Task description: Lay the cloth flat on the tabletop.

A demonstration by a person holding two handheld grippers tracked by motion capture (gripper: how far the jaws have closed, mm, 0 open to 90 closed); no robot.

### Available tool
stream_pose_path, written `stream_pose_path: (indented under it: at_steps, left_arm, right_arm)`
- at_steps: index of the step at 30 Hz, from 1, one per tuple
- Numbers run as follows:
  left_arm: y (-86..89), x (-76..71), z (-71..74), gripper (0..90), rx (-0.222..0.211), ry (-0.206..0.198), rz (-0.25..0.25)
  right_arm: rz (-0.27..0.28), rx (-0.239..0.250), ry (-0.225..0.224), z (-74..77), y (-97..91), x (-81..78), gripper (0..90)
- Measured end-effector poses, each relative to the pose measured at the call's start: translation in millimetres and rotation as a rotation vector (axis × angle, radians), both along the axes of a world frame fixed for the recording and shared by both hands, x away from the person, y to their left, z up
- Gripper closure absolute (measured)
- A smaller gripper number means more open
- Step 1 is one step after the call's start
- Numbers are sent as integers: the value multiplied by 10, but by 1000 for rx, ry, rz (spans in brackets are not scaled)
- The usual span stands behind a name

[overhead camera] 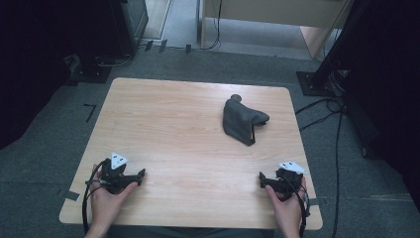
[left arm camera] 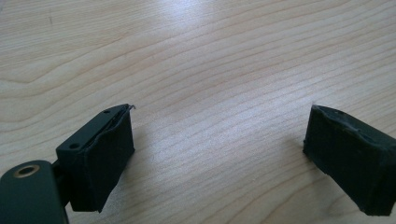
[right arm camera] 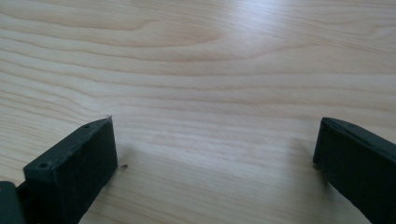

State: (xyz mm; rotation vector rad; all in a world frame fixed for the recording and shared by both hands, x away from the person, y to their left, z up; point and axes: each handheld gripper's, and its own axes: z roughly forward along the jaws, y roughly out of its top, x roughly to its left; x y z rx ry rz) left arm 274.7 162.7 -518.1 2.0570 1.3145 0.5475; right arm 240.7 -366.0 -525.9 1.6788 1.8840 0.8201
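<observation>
1. On the near left of the table [overhead camera: 163, 124], my left gripper [overhead camera: 140, 175] rests on the wood in my left hand [overhead camera: 105, 201], close to the near edge and a little in from the left edge. Its tips point toward the middle of the table.
2. Seen from the left gripper view, the left gripper [left arm camera: 219, 140] has its jaws spread wide with nothing but bare wood grain between the black pads [left arm camera: 105, 158]. It has hold of nothing.
3. Ahead of that gripper the table lies bare up to the far edge, and bare wood runs across the near half to my other hand.
4. Right of centre, toward the far edge, lies the dark cloth pouch [overhead camera: 241, 120], slumped flat on the wood. One end reaches toward the far edge and a corner pokes out toward the right edge. A strip of bare wood shows between it and the right edge, and another between it and the far edge. It is well apart from both grippers.
5. On the near right, my right gripper [overhead camera: 261, 179] sits in my right hand [overhead camera: 286, 206], close to the near edge and near the right corner, tips pointing inward toward the left one.
6. Its own view shows the right gripper [right arm camera: 215, 154] wide open too, pads well apart, only wood between them, nothing gripped.
7. Beyond the table edges is grey carpet [overhead camera: 198, 62], with cables [overhead camera: 322, 111] trailing just off the right side and dark stands at the far corners.
</observation>
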Motion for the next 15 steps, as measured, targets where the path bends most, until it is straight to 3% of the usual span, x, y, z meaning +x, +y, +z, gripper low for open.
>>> stream_pose_path:
  at_steps: [2, 4, 5, 6, 7, 9, 13, 15]
  left_arm:
    - [2, 4, 0, 84, -2, 0, 16]
    - [6, 6, 1, 84, -1, 1, 22]
    - [5, 6, 0, 85, 0, 0, 24]
    - [2, 1, 0, 85, 1, 0, 32]
    - [3, -9, 1, 93, -1, -2, 54]
    - [0, -1, -1, 93, -2, -4, 57]
    - [-1, 14, 1, 93, 0, -2, 66]
    - [9, -10, 0, 94, -1, -3, 71]
  right_arm:
    - [14, 37, -9, 5, 41, 11, 0]
    - [4, 38, -12, 7, 59, 4, 42]
    - [1, 5, -29, 25, 106, -36, 168]
    - [8, 6, -22, 34, 117, -31, 180]
    - [25, 22, -9, 57, 123, -31, 228]
    - [42, 98, 16, 117, 136, -6, 261]
    - [64, 75, -17, 190, 234, 79, 295]
    - [95, 57, -51, 276, 345, 200, 317]
